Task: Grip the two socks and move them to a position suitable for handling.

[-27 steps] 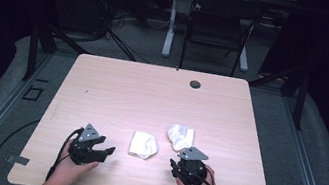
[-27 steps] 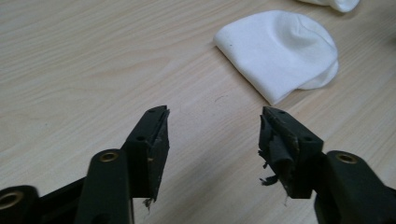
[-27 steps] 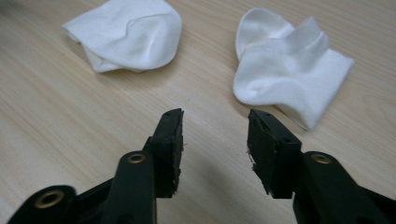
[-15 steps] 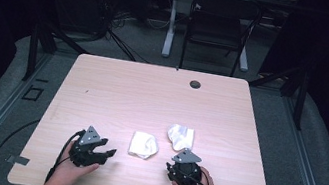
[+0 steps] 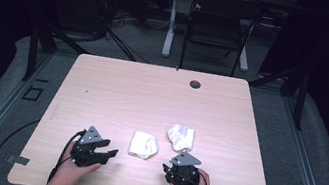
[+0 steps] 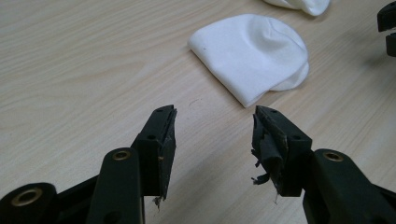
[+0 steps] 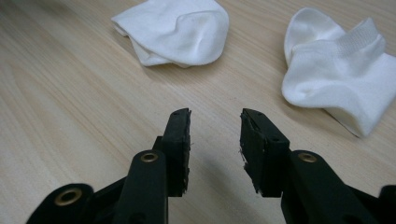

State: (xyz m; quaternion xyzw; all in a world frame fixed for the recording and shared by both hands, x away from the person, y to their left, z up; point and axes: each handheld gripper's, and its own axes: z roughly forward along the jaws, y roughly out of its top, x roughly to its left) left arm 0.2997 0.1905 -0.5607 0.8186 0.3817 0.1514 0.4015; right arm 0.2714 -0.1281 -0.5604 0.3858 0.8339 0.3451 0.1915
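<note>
high view: both your left gripper point(image 5: 111, 153) and right gripper point(image 5: 169, 169) sit open, empty; next, reach the folded sock point(image 5: 143, 145) at lower centre.

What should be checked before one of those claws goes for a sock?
1. Left gripper jaws apart with nothing between them: ok.
2. Right gripper jaws apart with nothing between them: ok.
3. Folded sock lies flat on the table, apart from both grippers: ok.
4. Second sock lies separate from the folded one, with bare wood between them: ok.
5. Path from each gripper to the nearest sock is free of other things: ok.
6. Pad on the left gripper's right-hand jaw looks frayed, with loose shreds; whether it will still grip well: cannot tell.
</note>
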